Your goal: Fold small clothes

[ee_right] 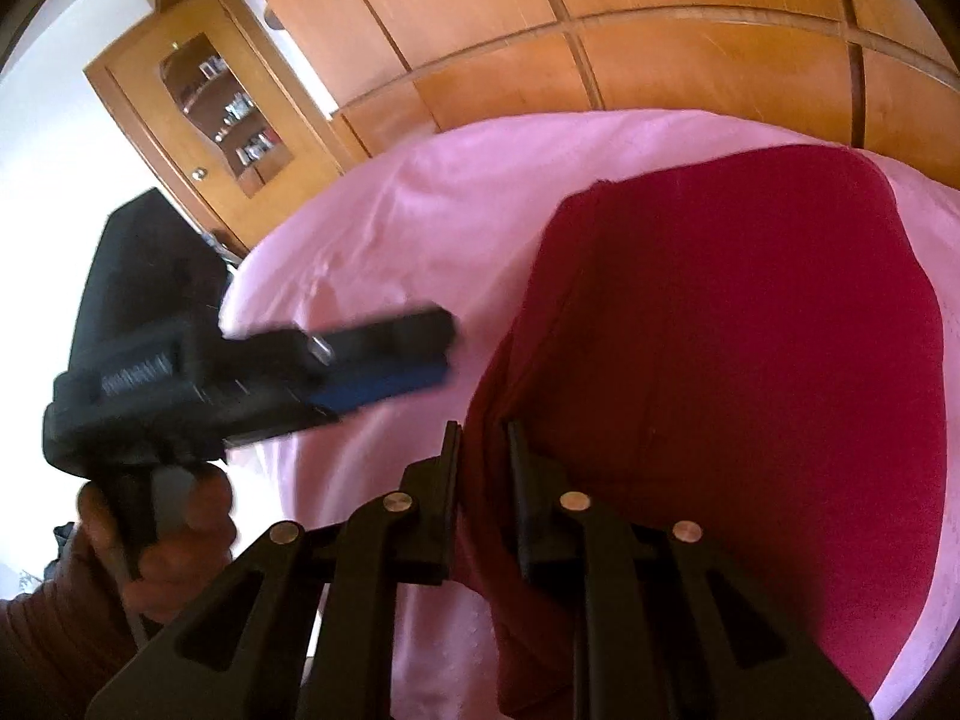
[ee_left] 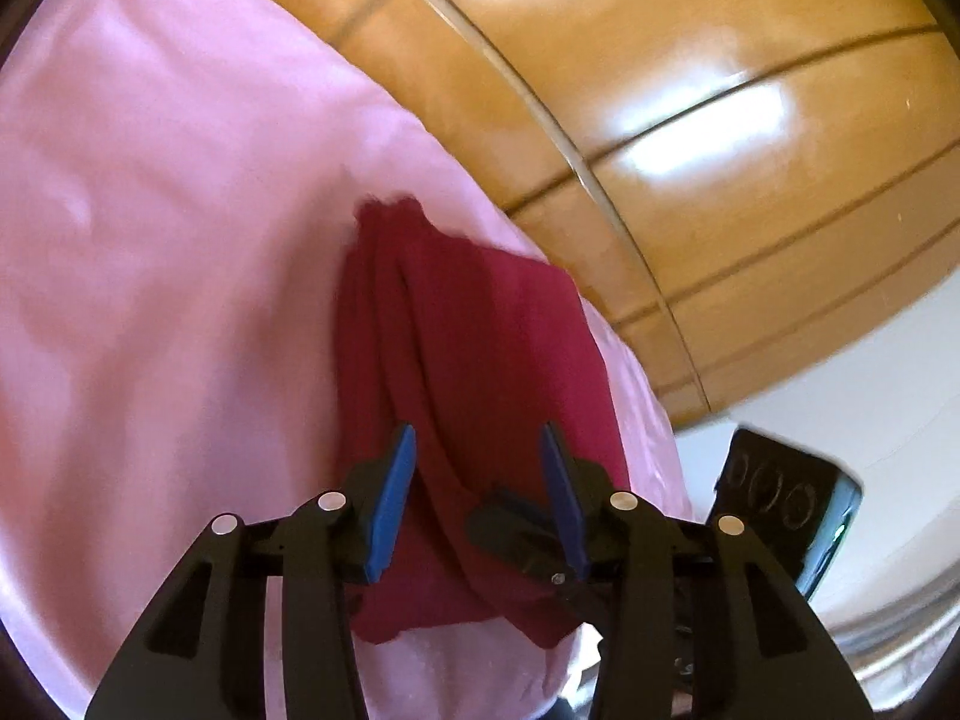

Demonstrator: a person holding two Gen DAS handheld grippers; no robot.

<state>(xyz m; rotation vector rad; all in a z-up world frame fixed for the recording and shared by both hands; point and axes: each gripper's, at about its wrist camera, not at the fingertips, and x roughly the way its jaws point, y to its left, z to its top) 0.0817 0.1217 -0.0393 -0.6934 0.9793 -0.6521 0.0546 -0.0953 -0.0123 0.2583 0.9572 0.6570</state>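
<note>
From the left wrist, the left gripper point(ee_left: 477, 450) is seen spread, its blue pads apart and pressing nothing, over the near end of a dark red garment point(ee_left: 474, 324). The garment lies folded on a pink sheet point(ee_left: 150, 240), beside the sheet's edge toward three o'clock, where wooden panels point(ee_left: 690, 120) show.

From the right wrist, the right gripper point(ee_right: 485, 456) is seen partly parted around the garment's left folded edge point(ee_right: 720, 360); whether cloth is pinched cannot be told. The left gripper point(ee_right: 420, 354) hangs at nine o'clock, off the garment. If the edge is dragged as the gripper is drawn away, the fold could be pulled open.
</note>
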